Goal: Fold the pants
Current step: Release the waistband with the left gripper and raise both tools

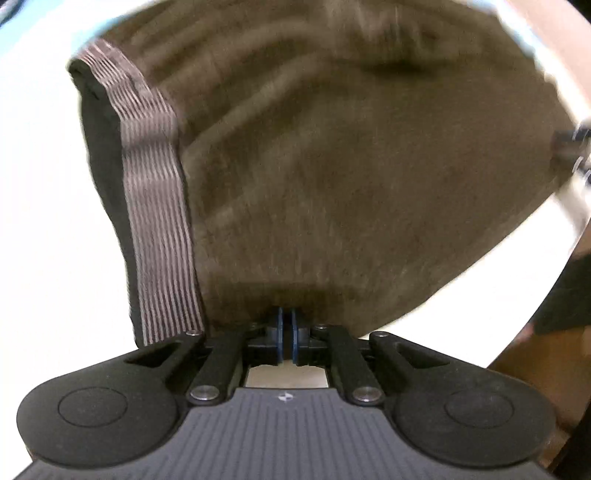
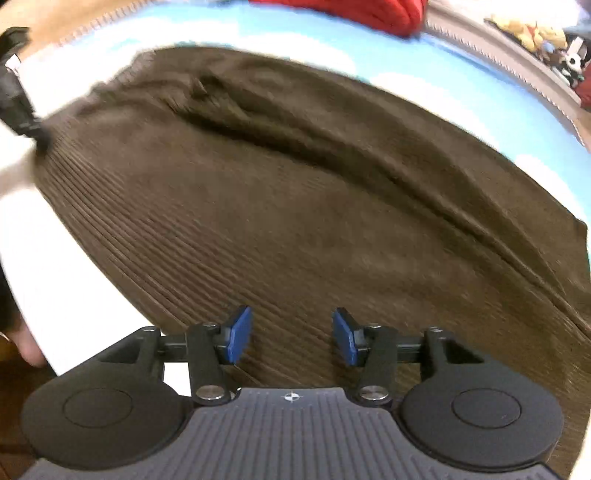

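Brown corduroy pants (image 1: 332, 177) fill the left wrist view, with a striped elastic waistband (image 1: 159, 206) running down their left side. My left gripper (image 1: 287, 334) is shut on the near edge of the pants. In the right wrist view the pants (image 2: 295, 206) lie spread on a white surface, with a long crease running from the upper middle to the right. My right gripper (image 2: 291, 338) is open and empty, just above the cloth. The left gripper shows blurred at the far left edge (image 2: 22, 110).
The pants lie on a white surface (image 1: 48, 221) with a light blue patterned part (image 2: 498, 122) behind it. A red cloth (image 2: 354, 14) and stuffed toys (image 2: 535, 33) lie at the back. Brown floor (image 1: 532, 373) shows at the right.
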A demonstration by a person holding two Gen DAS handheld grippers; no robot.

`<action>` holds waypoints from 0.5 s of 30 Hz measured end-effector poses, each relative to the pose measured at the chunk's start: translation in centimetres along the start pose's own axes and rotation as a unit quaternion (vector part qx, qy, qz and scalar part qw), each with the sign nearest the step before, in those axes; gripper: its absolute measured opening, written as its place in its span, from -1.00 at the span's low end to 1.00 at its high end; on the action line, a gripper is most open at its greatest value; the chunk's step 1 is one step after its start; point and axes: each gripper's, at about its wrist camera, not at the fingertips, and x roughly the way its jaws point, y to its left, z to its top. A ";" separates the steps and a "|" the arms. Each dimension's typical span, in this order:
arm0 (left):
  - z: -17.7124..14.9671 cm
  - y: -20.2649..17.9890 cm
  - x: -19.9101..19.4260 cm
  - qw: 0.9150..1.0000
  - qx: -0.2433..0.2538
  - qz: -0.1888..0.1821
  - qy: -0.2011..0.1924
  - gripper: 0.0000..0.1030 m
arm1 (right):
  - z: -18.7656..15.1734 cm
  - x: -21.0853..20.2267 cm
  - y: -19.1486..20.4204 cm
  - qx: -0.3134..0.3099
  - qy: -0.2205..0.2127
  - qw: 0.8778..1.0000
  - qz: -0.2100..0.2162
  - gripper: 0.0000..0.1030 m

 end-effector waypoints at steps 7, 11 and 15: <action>-1.4 3.9 0.2 0.997 -0.061 0.040 0.006 -0.96 | 0.2 -1.4 -2.1 0.052 -0.030 0.998 -0.033 0.00; -0.1 3.8 -2.9 0.993 -0.089 0.024 -0.079 -0.76 | 1.9 -1.9 -4.8 0.127 -0.053 0.988 -0.067 0.00; 1.7 3.5 -5.0 0.982 -0.121 0.018 -0.140 -0.58 | 2.7 -3.7 -7.5 0.209 -0.089 0.969 -0.094 0.00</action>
